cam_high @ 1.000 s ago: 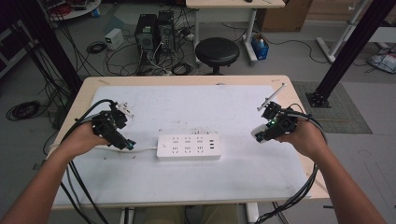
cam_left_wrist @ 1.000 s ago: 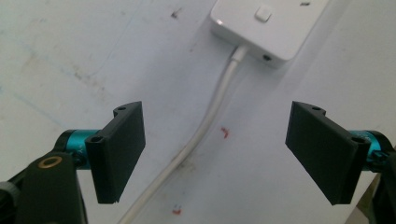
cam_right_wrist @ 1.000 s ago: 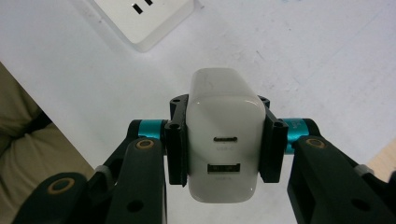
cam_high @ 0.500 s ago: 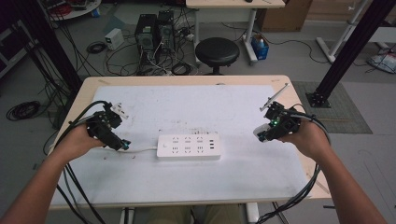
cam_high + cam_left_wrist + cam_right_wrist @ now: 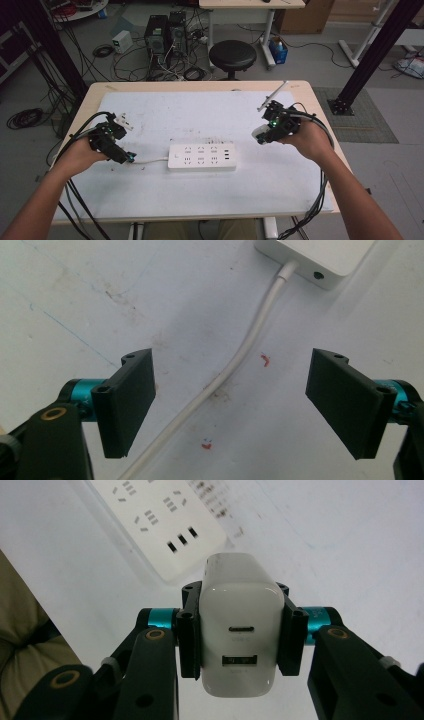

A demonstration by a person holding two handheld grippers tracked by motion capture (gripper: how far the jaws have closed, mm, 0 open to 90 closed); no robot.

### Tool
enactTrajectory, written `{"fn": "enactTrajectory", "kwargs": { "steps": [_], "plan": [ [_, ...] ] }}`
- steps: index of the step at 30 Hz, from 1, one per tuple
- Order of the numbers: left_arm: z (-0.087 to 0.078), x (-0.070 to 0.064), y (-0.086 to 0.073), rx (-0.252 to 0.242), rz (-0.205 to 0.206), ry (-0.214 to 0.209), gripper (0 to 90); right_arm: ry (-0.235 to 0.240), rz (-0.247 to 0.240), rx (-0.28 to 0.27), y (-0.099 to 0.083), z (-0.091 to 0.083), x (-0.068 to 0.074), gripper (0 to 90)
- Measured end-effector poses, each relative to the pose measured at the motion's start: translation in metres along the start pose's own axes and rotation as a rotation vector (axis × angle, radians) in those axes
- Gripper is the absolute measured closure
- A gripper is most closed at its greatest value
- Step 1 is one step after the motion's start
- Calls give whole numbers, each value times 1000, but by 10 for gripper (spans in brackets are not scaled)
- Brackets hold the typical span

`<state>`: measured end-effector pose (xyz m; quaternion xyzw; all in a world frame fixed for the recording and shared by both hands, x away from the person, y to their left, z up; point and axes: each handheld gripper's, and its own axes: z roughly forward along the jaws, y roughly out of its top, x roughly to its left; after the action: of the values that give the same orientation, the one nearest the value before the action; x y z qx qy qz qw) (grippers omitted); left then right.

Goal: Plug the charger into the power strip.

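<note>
White plastic marks everything that matters here: a small wall charger [image 5: 238, 625] sits clamped between the jaws of the right claw [image 5: 238, 630], its two port openings facing the right gripper view's camera, and a white power strip [image 5: 202, 157] lies flat near the middle of the worktop [image 5: 210, 110]. In the high view the charger [image 5: 260, 132] hangs above the paper-covered surface, off to the right of the strip and well apart from it. The strip's cable [image 5: 235, 365] runs out of its left end and passes between the jaws of the left claw [image 5: 240, 405], which stand wide open on either side of the cord without touching it.

Judging from this, the charger looks bound for one of the strip's sockets. The strip is loose on smooth paper, so a push from the side could slide it rather than seat the prongs; the open left claw gives it no hold yet. The prong side faces away from the camera, so alignment would be hard to judge, and a tilted approach could jam against the socket face. A smooth, rounded charger body might also twist in the grip under pressure.

Both forearms reach in from the near edge. The left hand [image 5: 80, 155] is low by the cord; the right hand [image 5: 305, 140] is raised, wrist turned inward toward the strip.
</note>
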<state>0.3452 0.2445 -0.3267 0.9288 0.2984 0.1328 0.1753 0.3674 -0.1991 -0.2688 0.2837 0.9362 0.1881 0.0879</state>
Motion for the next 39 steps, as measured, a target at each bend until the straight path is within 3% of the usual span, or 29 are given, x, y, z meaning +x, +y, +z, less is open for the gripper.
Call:
{"fn": "enactTrajectory", "kwargs": {
  "steps": [5,9,13,15,18,19,22,24,27,34,39],
  "plan": [
    [3,-1,-4,2,0,7,199,22,-62,2,27,13,9,618],
    [4,-1,-4,1,3,1,199,21,-138,-2,44,25,19,618],
    [8,-3,-5,-6,3,-3,199,40,-209,56,61,48,29,618],
    [10,-4,-6,-5,6,-8,199,56,-267,90,67,63,34,618],
    [13,-5,-7,-2,3,-9,199,51,-296,128,74,78,39,618],
    [16,-6,-8,7,9,-10,199,41,-337,174,79,91,44,619],
    [18,-6,-10,10,9,-14,199,39,-411,235,85,108,49,619],
    [20,-6,-10,10,12,-14,199,35,-434,258,87,116,50,618],
    [21,-6,-10,7,10,-16,199,44,-469,259,91,122,50,618],
    [24,-4,-9,7,10,-18,199,48,-498,278,98,130,52,618],
    [26,-5,-9,7,8,-18,199,70,-566,286,101,131,52,618]
  ]
}}
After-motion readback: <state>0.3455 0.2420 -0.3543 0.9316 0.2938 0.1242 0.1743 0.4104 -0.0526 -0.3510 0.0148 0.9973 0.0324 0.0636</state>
